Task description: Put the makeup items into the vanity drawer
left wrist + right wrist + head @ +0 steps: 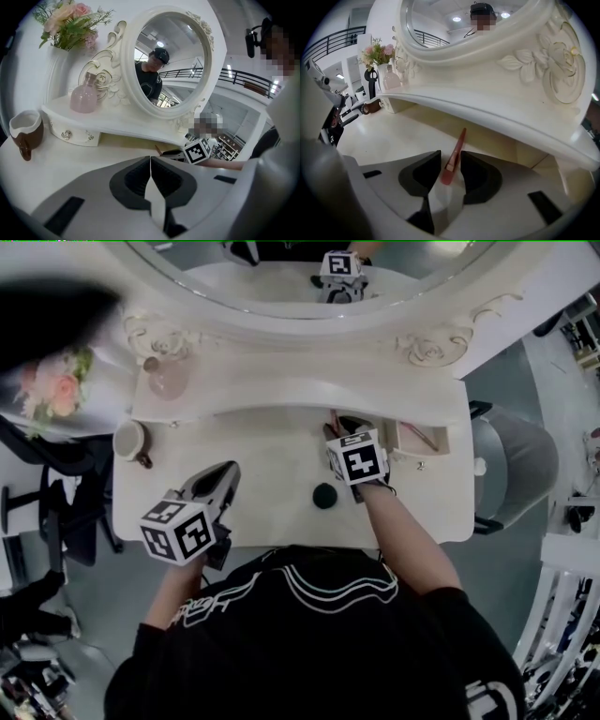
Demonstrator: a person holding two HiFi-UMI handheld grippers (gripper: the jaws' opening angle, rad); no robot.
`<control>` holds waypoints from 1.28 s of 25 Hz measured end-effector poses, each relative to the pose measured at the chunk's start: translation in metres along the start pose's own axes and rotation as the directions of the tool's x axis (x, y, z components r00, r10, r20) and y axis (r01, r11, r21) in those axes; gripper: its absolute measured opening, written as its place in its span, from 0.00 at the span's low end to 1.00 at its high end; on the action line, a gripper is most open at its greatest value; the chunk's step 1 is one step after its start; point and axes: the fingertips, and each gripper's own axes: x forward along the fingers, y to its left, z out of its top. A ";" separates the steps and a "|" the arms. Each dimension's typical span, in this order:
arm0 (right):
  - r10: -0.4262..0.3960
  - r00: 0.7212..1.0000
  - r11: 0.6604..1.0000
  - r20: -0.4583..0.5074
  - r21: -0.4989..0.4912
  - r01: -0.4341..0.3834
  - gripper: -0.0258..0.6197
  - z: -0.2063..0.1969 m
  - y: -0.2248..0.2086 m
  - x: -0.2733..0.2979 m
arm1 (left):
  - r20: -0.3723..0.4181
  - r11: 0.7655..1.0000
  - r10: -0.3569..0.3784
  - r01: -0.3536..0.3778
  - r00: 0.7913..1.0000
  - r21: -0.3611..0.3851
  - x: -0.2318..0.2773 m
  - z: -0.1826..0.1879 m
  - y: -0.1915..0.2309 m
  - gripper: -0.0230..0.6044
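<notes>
As only its view shows, right gripper (450,160) pinches red stick (458,143).

No legible txt or labels.

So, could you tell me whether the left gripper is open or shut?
Shut: the left gripper has its fingers pressed together, nothing between them.

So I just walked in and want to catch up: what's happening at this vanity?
A person works at a white vanity with a gripper in each hand. The right gripper is shut on a thin red makeup stick, close to a small pulled-out drawer under the mirror. The left gripper is shut and empty above the tabletop. A small black round item lies there, not yet put away.
</notes>
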 end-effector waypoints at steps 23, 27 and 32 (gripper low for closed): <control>0.124 0.992 0.992 -0.034 0.002 -0.124 0.15 -0.006 0.013 -0.015 | 0.026 1.000 0.012 -0.012 1.000 -0.006 0.009 0.015 -0.012 0.08; 0.187 0.981 0.981 -0.051 -0.043 -0.189 0.15 -0.011 0.017 -0.029 | 0.043 0.999 0.029 -0.028 0.999 -0.022 0.013 0.017 -0.020 0.08; 0.253 0.965 0.959 -0.067 -0.116 -0.259 0.15 -0.015 0.014 -0.057 | 0.053 0.999 0.041 -0.040 0.998 -0.029 0.020 0.017 -0.041 0.08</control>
